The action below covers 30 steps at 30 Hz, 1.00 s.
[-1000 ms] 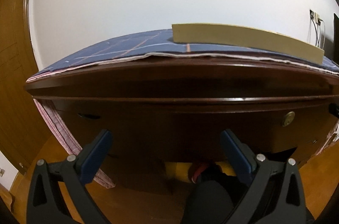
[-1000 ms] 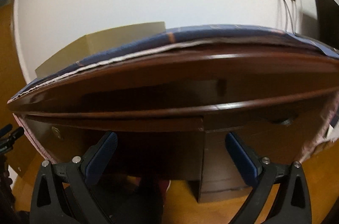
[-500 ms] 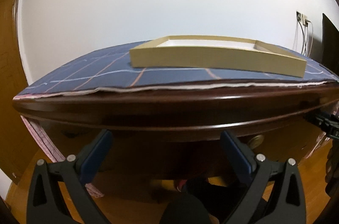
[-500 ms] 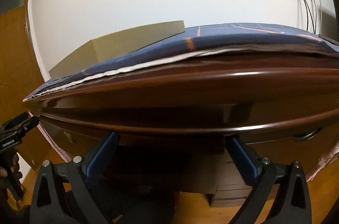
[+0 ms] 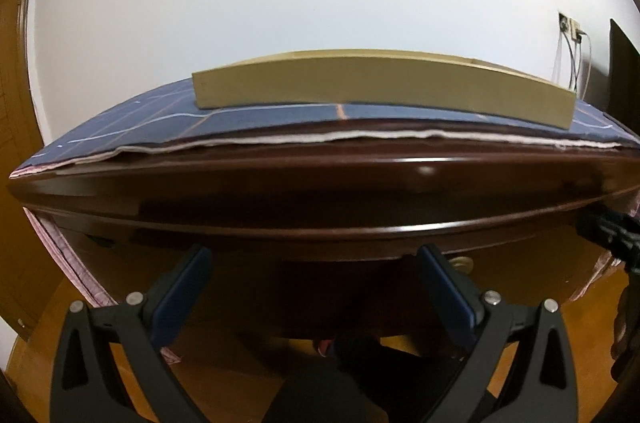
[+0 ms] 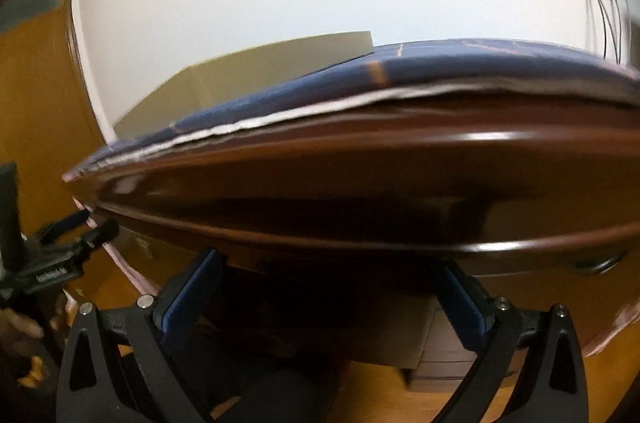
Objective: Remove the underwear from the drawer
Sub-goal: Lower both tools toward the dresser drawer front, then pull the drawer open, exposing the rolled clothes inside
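No underwear shows in either view. A dark brown wooden desk (image 5: 320, 191) fills both views, and its drawer front (image 5: 520, 263) with a brass keyhole (image 5: 462, 263) sits under the top's lip. My left gripper (image 5: 314, 287) is open and empty, held just below the desk edge. My right gripper (image 6: 326, 295) is also open and empty, under the lip of the desk (image 6: 360, 183), near a recessed drawer handle (image 6: 600, 265). The right gripper (image 5: 608, 231) shows at the left wrist view's right edge, and the left gripper (image 6: 60, 247) at the right wrist view's left edge.
A blue plaid cloth (image 5: 260, 119) covers the desk top, with a shallow tan box (image 5: 380, 83) on it. White wall behind holds a socket with cables (image 5: 572, 35). A stack of lower drawers (image 6: 440, 343) stands under the desk on orange wooden floor (image 6: 380, 395). A wooden door (image 6: 36, 103) stands left.
The left wrist view has dropped a little, so the box's inside no longer shows. The right wrist view has shifted closer to the desk edge and is blurred. Both grippers stay open.
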Tool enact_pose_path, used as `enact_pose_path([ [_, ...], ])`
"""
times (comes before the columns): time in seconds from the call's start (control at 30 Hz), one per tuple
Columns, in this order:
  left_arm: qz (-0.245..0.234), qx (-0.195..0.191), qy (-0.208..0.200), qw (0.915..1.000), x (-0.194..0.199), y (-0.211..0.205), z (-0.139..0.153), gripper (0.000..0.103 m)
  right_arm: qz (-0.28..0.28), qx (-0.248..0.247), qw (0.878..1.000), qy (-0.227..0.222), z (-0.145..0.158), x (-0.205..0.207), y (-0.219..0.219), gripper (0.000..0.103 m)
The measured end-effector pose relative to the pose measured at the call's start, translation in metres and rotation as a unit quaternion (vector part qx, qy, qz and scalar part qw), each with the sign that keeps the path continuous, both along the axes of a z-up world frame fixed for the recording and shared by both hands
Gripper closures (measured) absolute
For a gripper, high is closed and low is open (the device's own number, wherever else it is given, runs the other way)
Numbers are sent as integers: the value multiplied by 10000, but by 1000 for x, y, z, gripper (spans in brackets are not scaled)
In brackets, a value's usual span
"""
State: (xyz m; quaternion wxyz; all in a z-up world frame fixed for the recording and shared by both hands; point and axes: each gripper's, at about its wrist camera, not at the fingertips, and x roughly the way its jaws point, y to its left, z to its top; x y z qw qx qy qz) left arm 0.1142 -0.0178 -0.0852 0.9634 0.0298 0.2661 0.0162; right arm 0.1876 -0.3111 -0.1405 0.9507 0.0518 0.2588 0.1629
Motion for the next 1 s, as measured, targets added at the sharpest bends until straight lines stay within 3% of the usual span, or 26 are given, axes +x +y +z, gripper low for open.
enact_pose_path([
  [0.3,81,-144,-7,9999,4,10,2,0,99,-162,9993,312,6,-3,6,0],
  [0.73,-18,36,40,10000,-4,8,-8,0,26,-152,9993,339,-1,-14,4,0],
  [1.0,-66,-159,41,9998,-6,21,-15,0,6,-173,9991,379,-1,-16,6,0],
])
